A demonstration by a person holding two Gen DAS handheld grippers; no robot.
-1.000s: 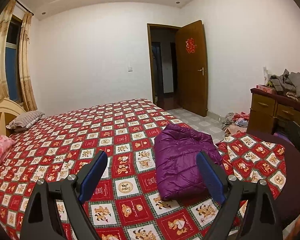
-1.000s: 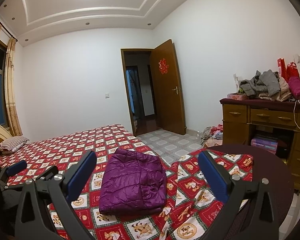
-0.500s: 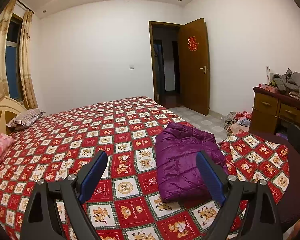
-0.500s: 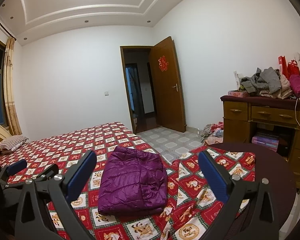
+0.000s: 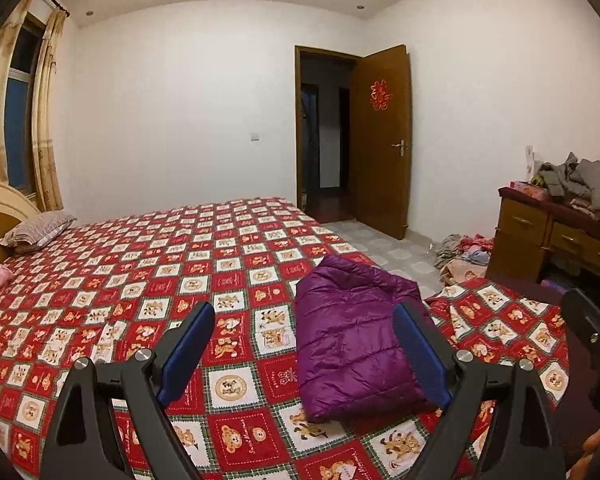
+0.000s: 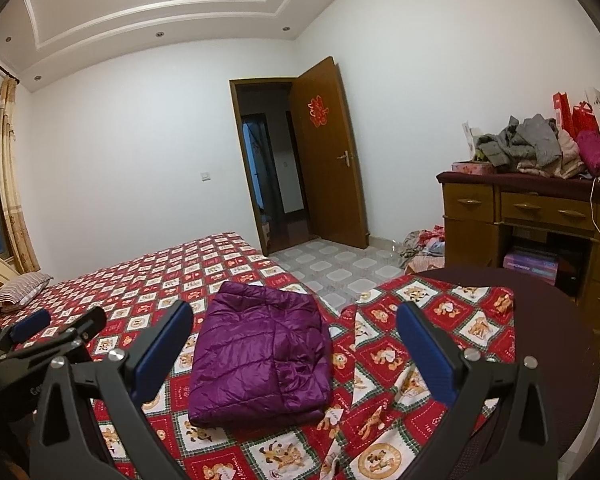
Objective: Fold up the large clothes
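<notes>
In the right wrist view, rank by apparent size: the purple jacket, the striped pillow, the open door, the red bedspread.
1. red bedspread
2. open door
3. purple jacket, close to the door in apparent size; it lies nearer the camera, so that order is unsure
4. striped pillow, clearly the smallest, though it is also far off

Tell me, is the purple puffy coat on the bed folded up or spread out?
Folded. The shiny purple quilted coat lies as a neat layered rectangle on the red bear-patterned bedspread, no sleeves sticking out.
</notes>
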